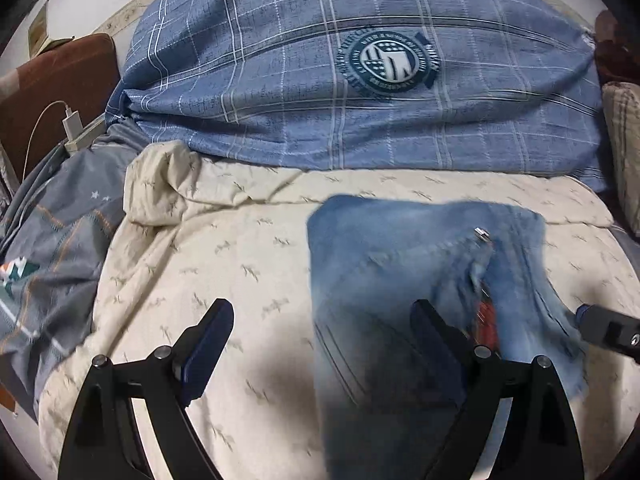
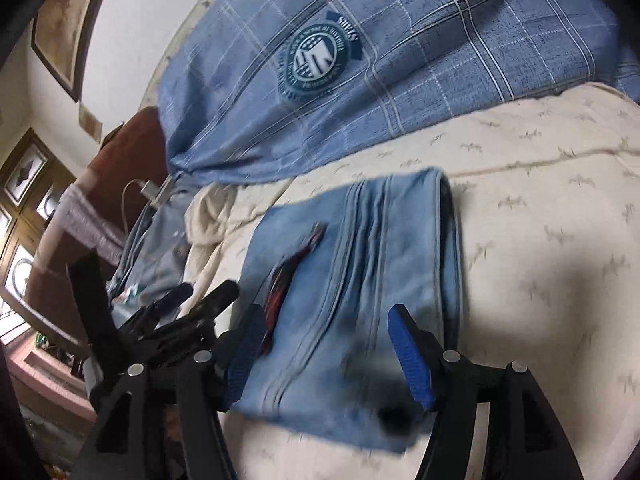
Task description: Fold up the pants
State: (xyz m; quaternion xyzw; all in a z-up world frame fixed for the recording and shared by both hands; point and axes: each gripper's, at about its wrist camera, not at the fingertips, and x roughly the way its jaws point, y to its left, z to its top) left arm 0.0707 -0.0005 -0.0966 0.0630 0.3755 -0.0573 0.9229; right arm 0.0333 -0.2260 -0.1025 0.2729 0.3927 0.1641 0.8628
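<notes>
Light blue denim pants lie folded in a compact rectangle on the cream bedsheet; a zipper and a red label show on top. My left gripper is open, its right finger above the pants' left part, holding nothing. In the right wrist view the pants lie between the open fingers of my right gripper, which hovers over their near edge, empty. The left gripper shows at the left there. The right gripper's tip shows at the pants' right edge.
A blue plaid duvet with a round crest is bunched at the back. A grey patterned cloth lies left. A white charger and cable sit by the brown headboard. A bunched sheet fold rises at left.
</notes>
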